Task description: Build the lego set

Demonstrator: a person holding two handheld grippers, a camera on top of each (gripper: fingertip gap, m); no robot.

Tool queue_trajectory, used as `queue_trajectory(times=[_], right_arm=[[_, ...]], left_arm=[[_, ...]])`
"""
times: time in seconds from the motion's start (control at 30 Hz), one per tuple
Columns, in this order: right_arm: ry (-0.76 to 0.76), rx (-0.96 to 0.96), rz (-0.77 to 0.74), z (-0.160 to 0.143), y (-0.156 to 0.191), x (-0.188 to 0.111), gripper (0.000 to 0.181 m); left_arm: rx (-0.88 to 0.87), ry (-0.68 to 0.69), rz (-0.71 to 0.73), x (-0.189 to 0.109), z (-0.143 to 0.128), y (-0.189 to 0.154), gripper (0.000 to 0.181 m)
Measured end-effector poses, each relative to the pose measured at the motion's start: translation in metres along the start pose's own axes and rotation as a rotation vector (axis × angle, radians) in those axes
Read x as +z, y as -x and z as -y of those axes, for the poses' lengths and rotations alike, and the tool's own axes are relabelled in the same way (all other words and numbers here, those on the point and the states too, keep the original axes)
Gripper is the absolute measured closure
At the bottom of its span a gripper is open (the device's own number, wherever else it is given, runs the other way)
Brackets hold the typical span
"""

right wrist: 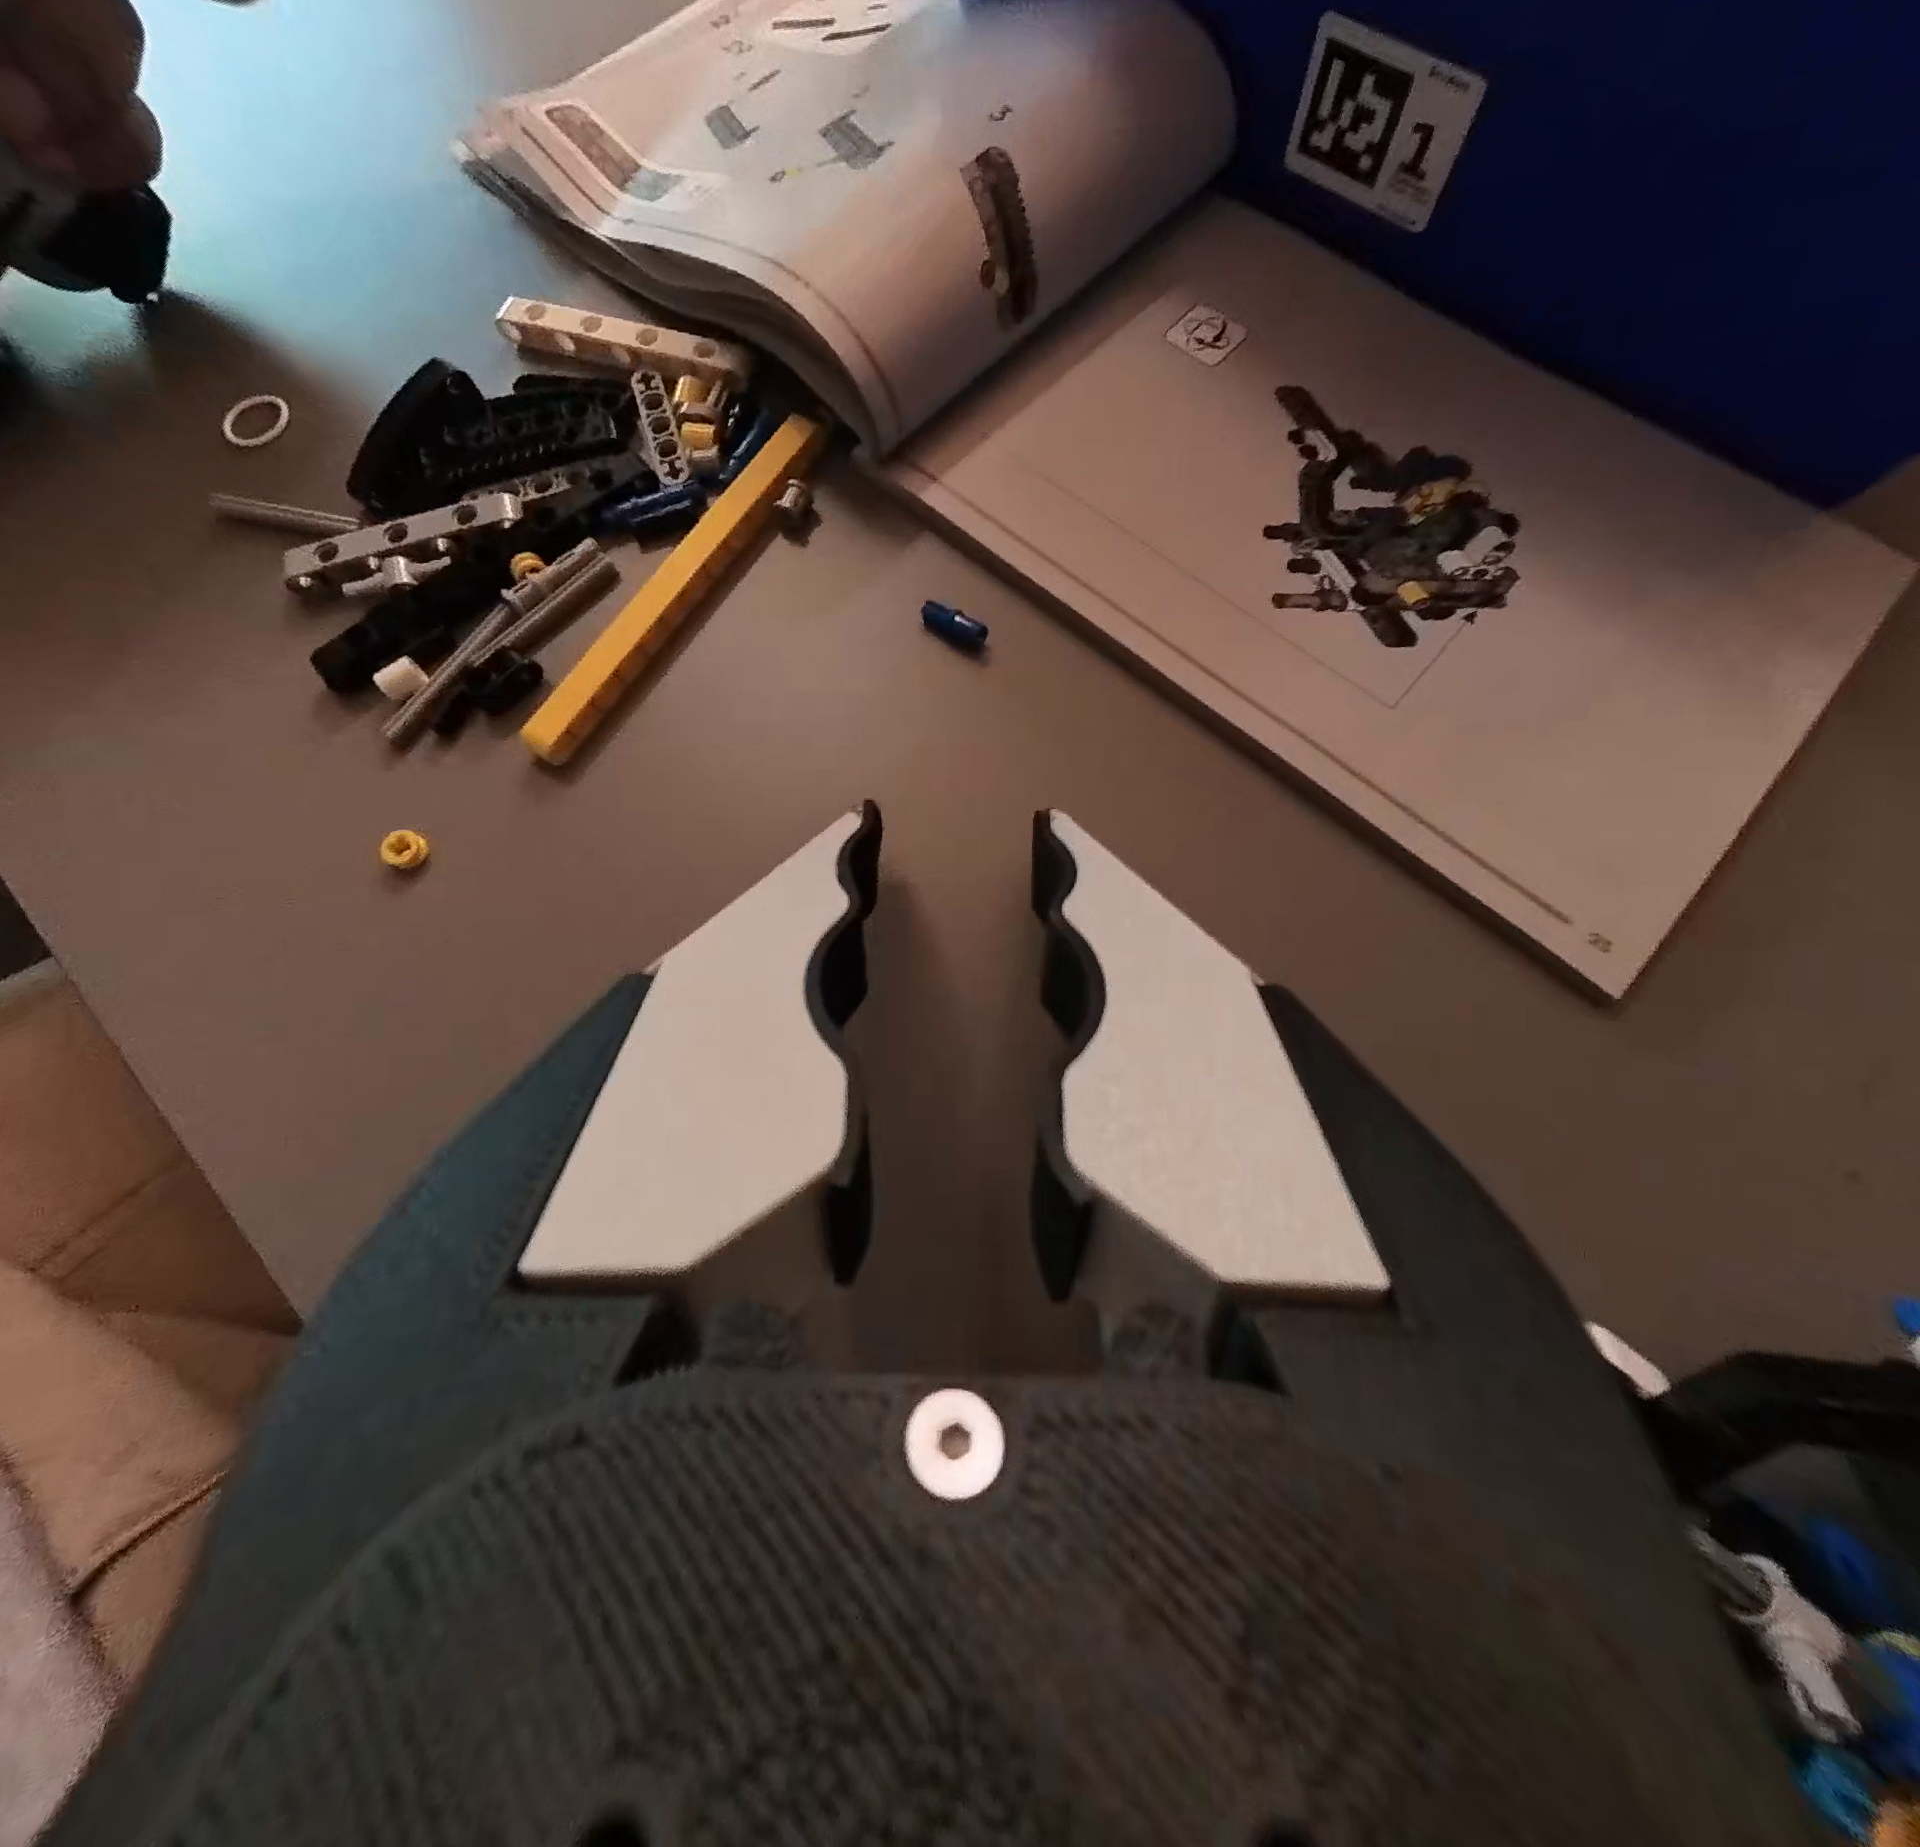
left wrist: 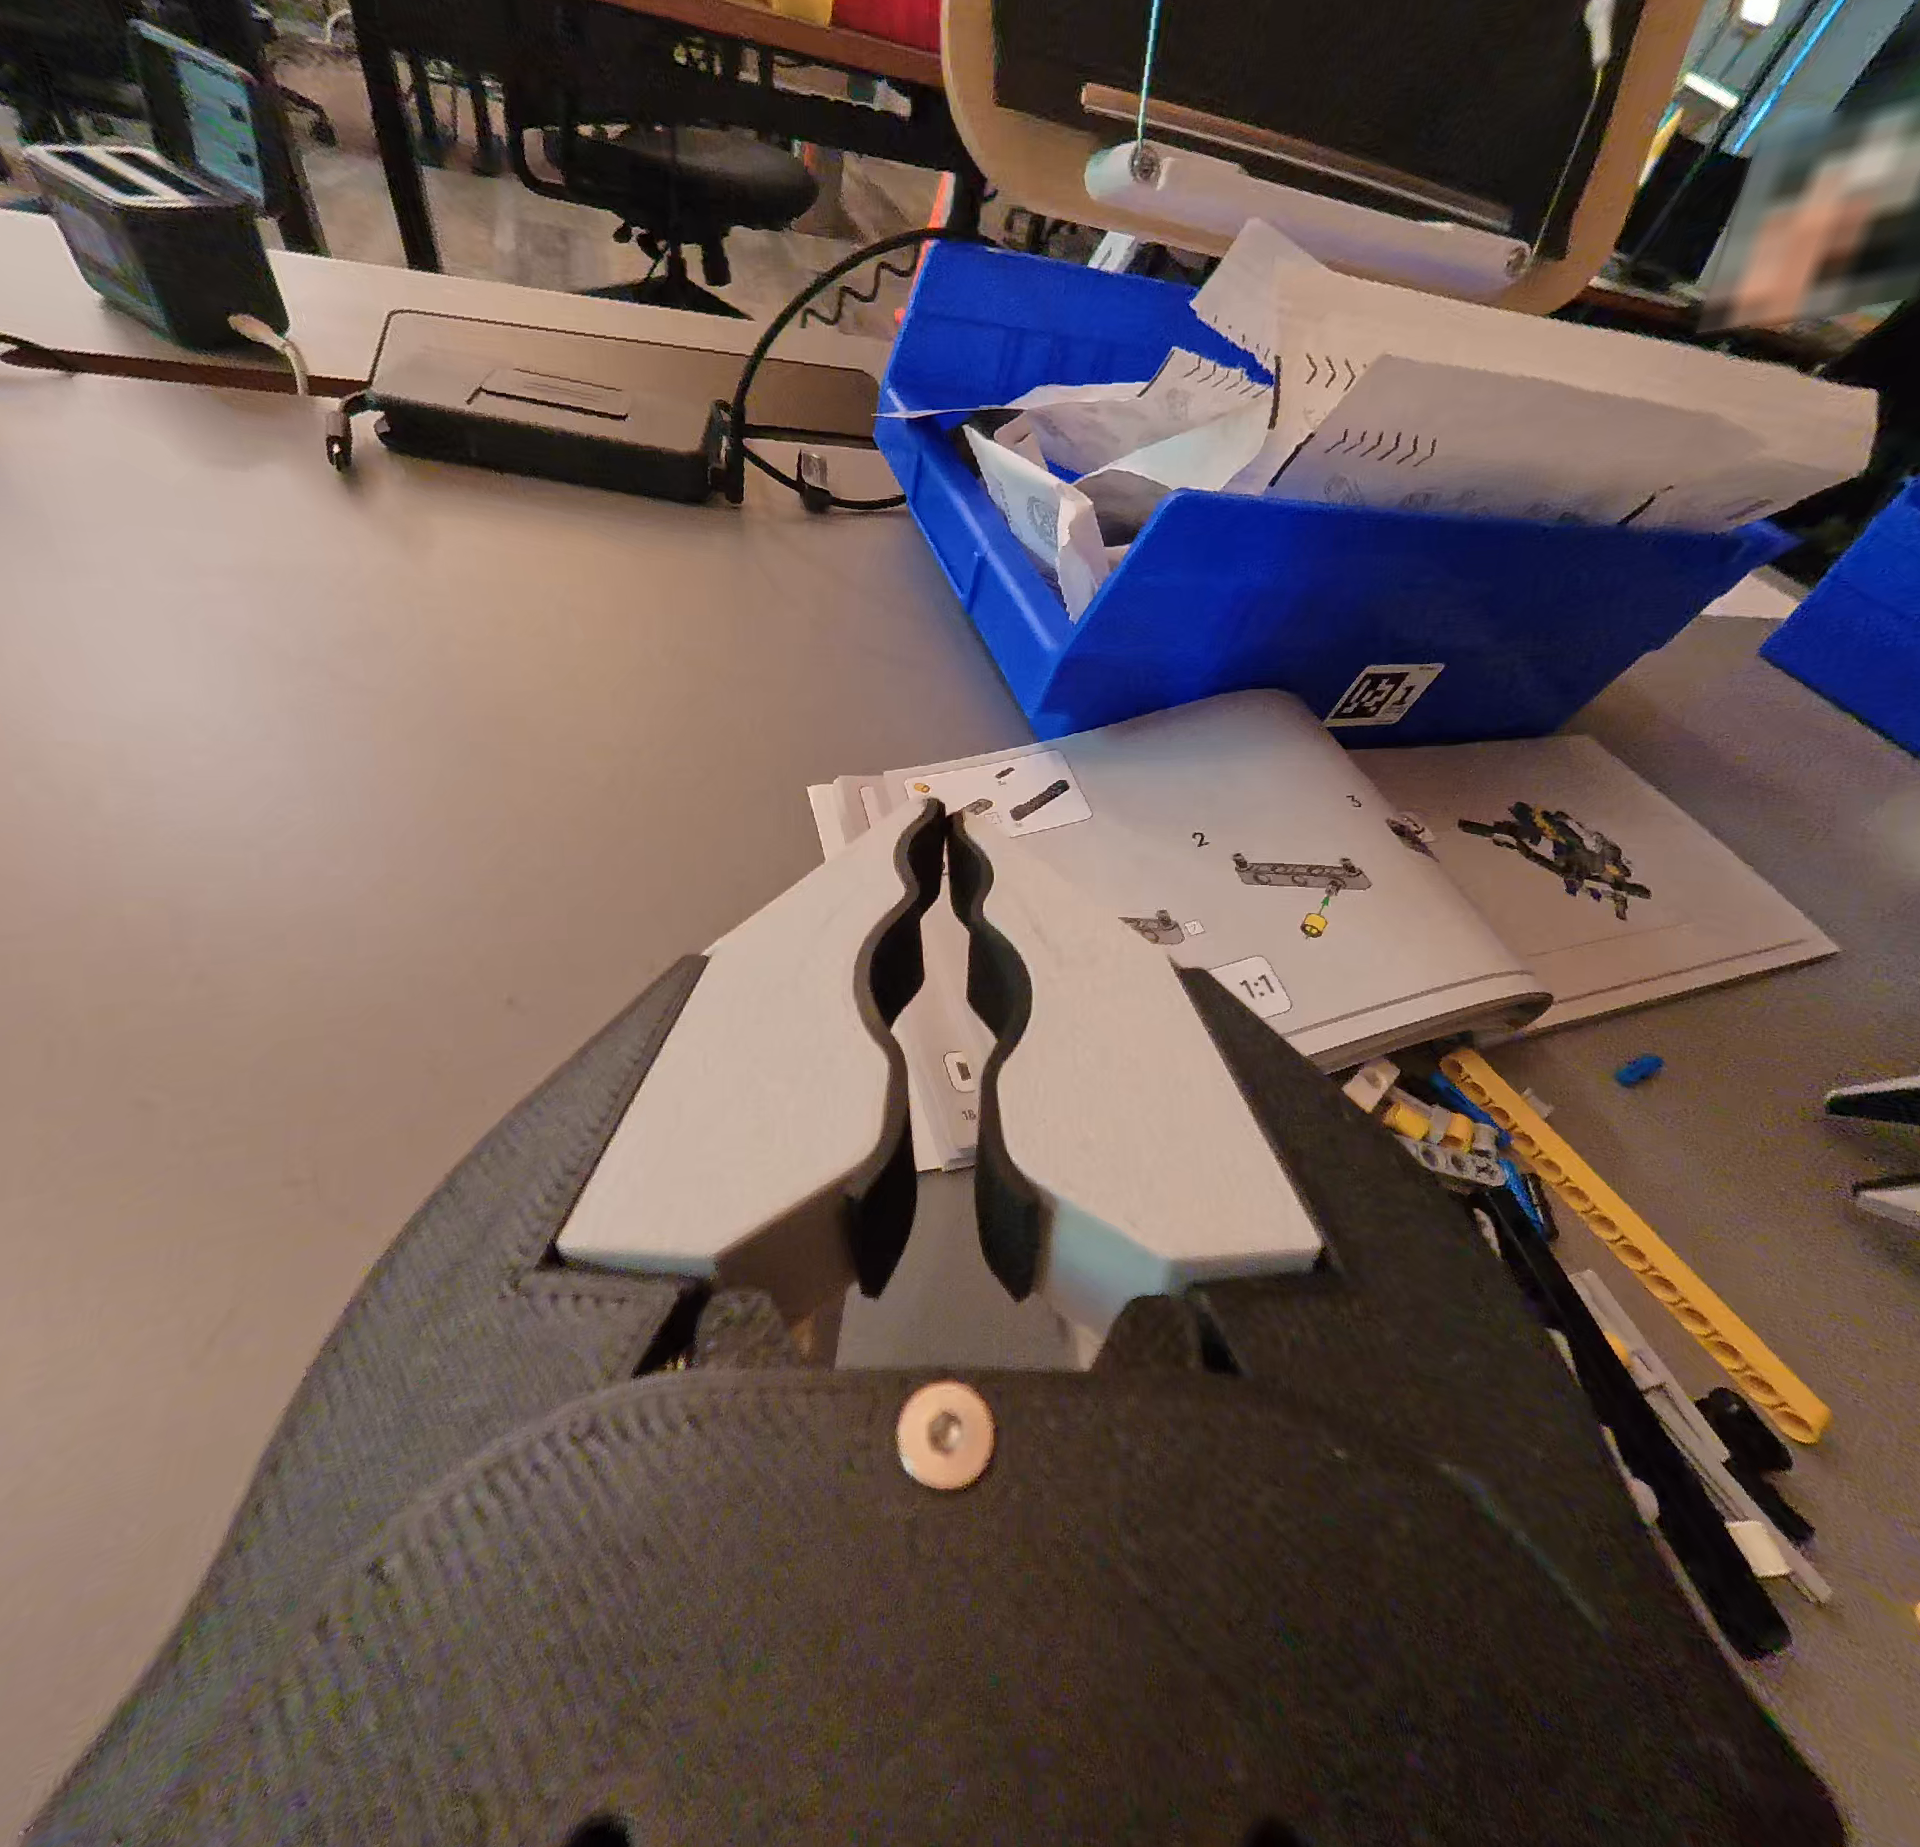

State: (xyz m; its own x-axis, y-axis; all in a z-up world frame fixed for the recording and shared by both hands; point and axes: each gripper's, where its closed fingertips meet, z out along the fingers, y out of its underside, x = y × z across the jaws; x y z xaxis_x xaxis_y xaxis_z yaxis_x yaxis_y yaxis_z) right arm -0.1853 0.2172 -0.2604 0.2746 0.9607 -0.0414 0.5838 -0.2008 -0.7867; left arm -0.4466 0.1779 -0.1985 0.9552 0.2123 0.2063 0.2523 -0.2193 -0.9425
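The left gripper (left wrist: 943,821) has its jaws pressed together at the tips with nothing visible between them, hovering over the near-left corner of the open instruction booklet (left wrist: 1278,862). The right gripper (right wrist: 956,826) has its jaws parted and empty above bare counter (right wrist: 312,1018).

The lego pieces (right wrist: 499,530) lie in a loose pile ahead and to the left of the right jaws, partly tucked under the booklet's curled pages. A blue pin (right wrist: 953,624) sits alone just ahead of those jaws, and a yellow bush (right wrist: 405,849) lies to their left.

Likely trouble: the small pin could roll or squirt away if pinched off-centre, and reaching into the pile could drag the long yellow beam (right wrist: 665,602) and scatter its neighbours.

Only the left wrist view shows the blue bin (left wrist: 1351,602) stuffed with torn paper bags. Only the right wrist view shows the yellow bush and a white rubber ring (right wrist: 256,418).
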Motion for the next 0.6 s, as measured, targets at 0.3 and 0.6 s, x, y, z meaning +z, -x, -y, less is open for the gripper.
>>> queue_trajectory(times=[0.3, 0.6], right_arm=[[0.044, 0.007, 0.042, -0.004, 0.003, 0.006, 0.150], [0.053, -0.059, -0.007, -0.001, -0.001, 0.013, 0.153]], left_arm=[[0.091, 0.033, 0.015, 0.003, -0.004, -0.008, 0.181], [0.071, 0.027, 0.004, 0.003, -0.003, -0.007, 0.181]])
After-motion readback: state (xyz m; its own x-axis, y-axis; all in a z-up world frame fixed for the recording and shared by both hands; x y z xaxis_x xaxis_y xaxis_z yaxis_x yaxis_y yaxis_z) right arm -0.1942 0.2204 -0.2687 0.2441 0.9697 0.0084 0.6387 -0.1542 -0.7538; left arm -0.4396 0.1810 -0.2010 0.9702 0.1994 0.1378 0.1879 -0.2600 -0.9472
